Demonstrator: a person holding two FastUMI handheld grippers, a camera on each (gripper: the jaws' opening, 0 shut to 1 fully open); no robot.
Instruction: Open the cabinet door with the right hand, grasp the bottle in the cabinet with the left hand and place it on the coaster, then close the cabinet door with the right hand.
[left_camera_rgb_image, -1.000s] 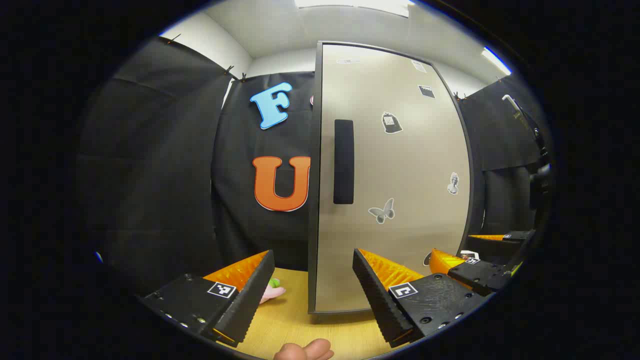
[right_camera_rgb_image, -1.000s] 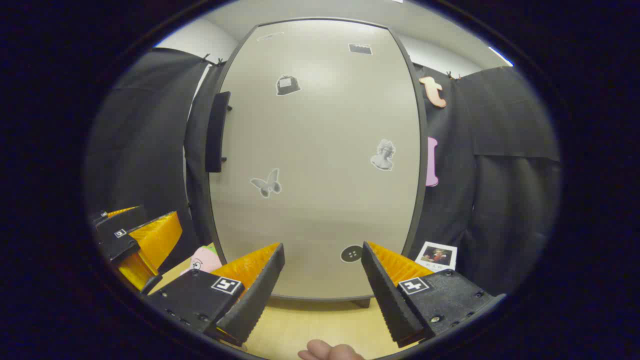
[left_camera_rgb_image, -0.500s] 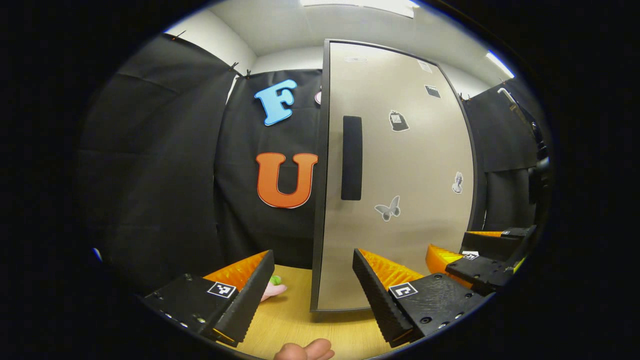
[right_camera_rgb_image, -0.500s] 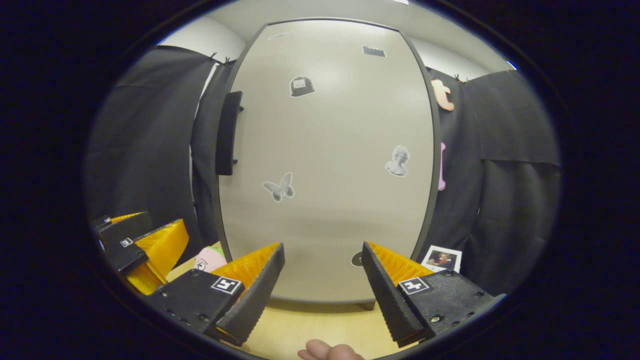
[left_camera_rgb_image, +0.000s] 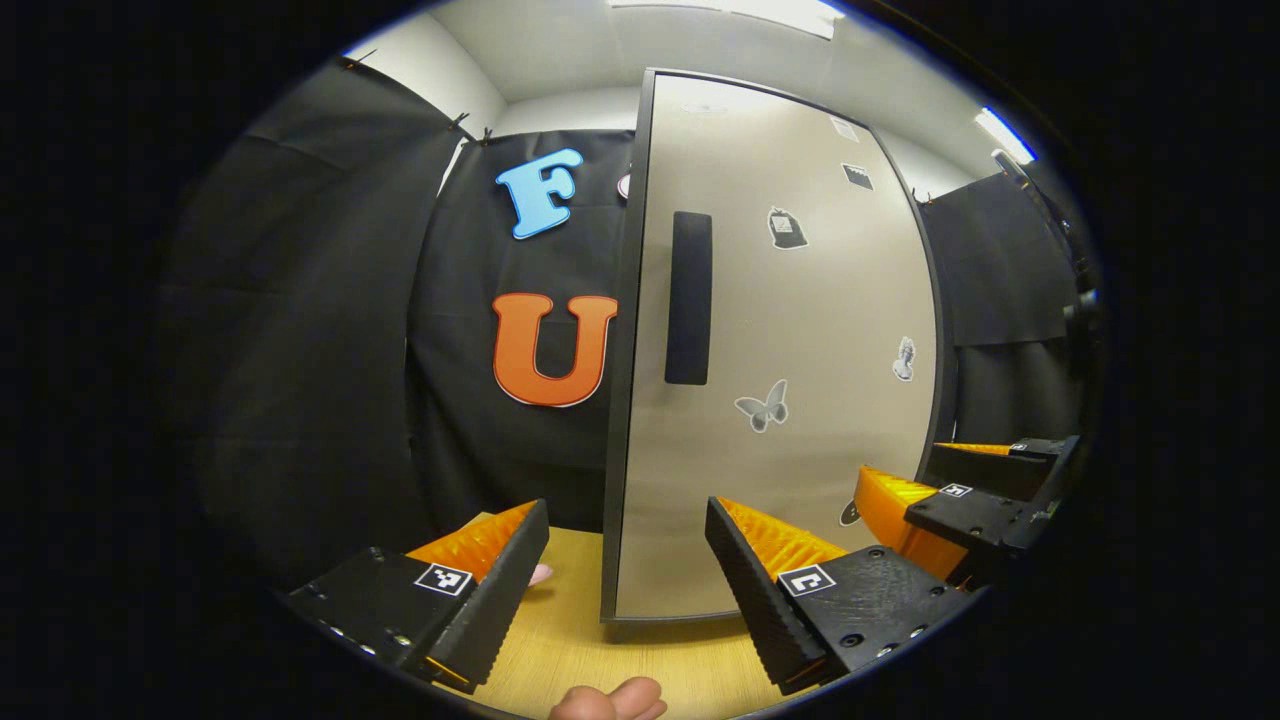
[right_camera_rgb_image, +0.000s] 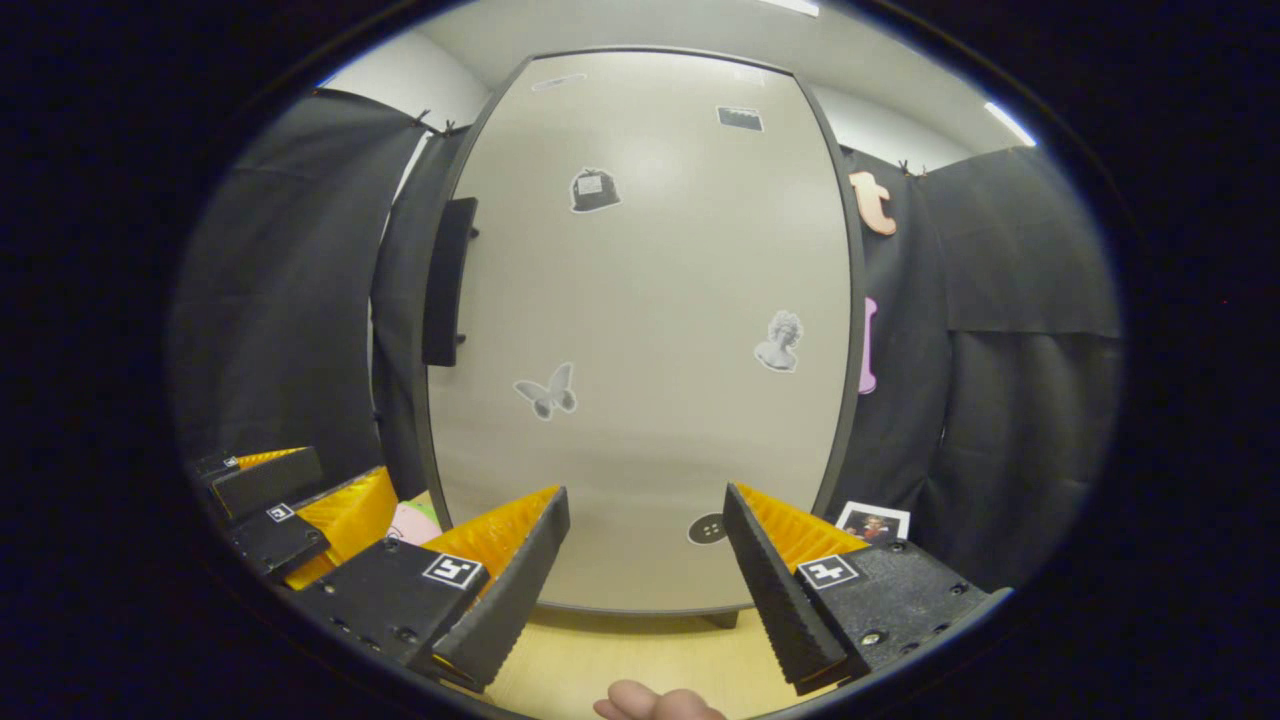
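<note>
Fingers of the left gripper (left_camera_rgb_image: 627, 590) stand wide apart, gripping nothing, above the wooden table (left_camera_rgb_image: 570, 650). Beyond them the cabinet door (left_camera_rgb_image: 790, 400) is closed, its dark handle (left_camera_rgb_image: 688, 298) near the left edge, so any contents stay hidden. The right gripper (right_camera_rgb_image: 645, 585) is likewise spread wide and empty, facing the door's butterfly sticker (right_camera_rgb_image: 545, 391); no writing is legible.
</note>
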